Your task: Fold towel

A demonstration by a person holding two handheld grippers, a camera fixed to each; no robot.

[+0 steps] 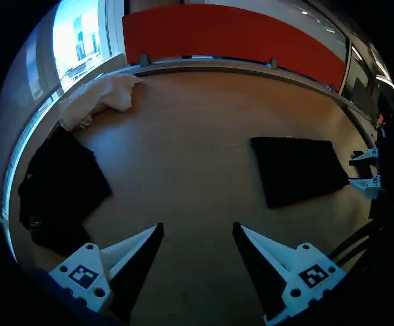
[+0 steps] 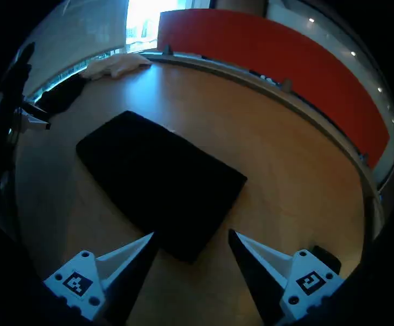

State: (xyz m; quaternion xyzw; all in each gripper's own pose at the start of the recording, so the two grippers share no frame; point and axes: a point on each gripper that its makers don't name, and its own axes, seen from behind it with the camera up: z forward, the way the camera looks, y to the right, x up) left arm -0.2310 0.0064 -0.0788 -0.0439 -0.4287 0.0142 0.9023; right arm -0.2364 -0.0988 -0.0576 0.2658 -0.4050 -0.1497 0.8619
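The left gripper (image 1: 197,239) hangs over the wooden table (image 1: 197,152) with its fingers spread apart, gripping nothing. In the left gripper view the folded black towel (image 1: 300,168) lies flat at about 3 o'clock. A white cloth (image 1: 102,98) is bunched at 10 o'clock and a dark heap of fabric (image 1: 61,185) sits at 9 o'clock. The right gripper (image 2: 191,244) is released too, and in its view the towel lies just ahead of its tips, toward 12 o'clock. A red panel (image 2: 284,65) runs behind the table's far edge at 1 o'clock.
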